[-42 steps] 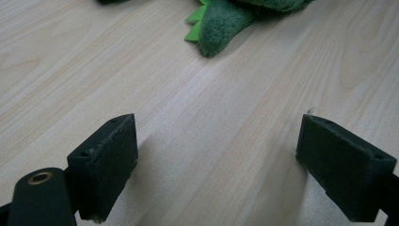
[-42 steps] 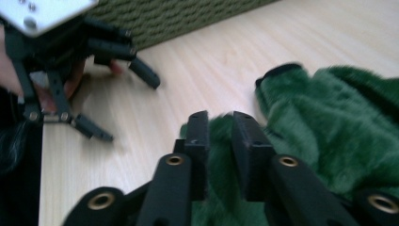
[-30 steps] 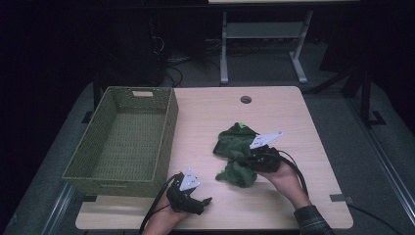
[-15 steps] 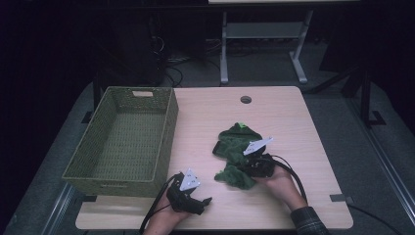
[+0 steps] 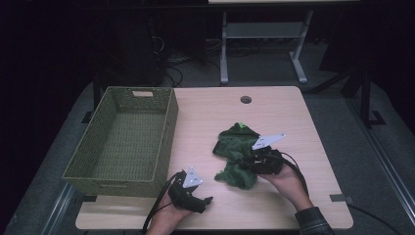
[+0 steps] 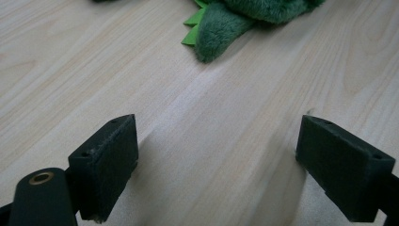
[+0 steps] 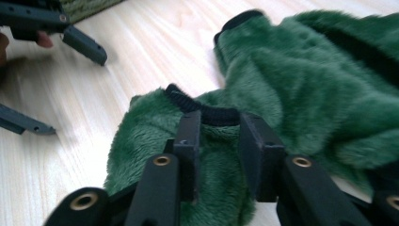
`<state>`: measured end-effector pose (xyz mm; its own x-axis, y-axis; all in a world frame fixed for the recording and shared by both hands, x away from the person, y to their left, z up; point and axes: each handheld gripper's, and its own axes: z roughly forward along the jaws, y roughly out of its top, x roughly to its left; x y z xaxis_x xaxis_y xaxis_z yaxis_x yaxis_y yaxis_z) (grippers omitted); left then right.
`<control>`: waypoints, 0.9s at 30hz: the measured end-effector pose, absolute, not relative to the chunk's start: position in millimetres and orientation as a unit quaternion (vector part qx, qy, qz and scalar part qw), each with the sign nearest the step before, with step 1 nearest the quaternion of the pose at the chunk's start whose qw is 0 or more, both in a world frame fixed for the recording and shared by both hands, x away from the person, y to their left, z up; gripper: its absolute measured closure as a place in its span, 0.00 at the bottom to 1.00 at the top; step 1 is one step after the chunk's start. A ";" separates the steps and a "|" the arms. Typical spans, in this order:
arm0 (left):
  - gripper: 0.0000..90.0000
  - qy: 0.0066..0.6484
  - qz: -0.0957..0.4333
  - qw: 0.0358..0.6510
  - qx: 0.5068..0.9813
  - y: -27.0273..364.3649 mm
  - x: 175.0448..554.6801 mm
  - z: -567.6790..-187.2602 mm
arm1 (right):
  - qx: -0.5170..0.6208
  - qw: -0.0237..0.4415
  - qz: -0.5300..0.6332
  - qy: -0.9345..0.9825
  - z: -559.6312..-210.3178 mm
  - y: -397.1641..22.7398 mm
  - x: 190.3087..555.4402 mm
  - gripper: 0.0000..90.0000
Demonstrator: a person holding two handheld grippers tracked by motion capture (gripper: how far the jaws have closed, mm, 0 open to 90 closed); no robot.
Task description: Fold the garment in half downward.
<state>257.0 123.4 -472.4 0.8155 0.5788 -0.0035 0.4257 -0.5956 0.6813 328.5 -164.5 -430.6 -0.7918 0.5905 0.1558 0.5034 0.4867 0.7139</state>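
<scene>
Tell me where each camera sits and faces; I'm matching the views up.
High view: above the person's side, looking forward and down on the table and basket; both hands with left gripper and right gripper.
Left gripper view: low along its open jaws, toward the plush.
Right gripper view: along its jaws, just opening, plush cuff between them.
All three share the plush.

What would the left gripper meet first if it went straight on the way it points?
Probably the green plush garment. The left gripper has open jaws over bare table, and a furry tip lies ahead between them, though depth is hard to judge.
</scene>
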 end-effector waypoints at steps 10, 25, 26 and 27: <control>0.15 0.263 0.113 0.377 0.881 112.5 268.9 -448.0 | 0.328 0.074 0.406 0.850 -414.5 -181.9 328.9 0.69; 0.29 0.250 0.123 0.402 0.872 96.0 314.4 -405.1 | 0.343 0.098 0.403 0.843 -395.4 -196.2 345.8 0.67; 0.31 0.250 0.125 0.401 0.873 94.5 319.2 -403.0 | 0.343 0.103 0.401 0.843 -394.0 -196.7 348.9 0.67; 0.33 0.250 0.125 0.402 0.872 93.2 322.9 -401.7 | 0.346 0.102 0.400 0.843 -392.8 -197.1 352.2 0.67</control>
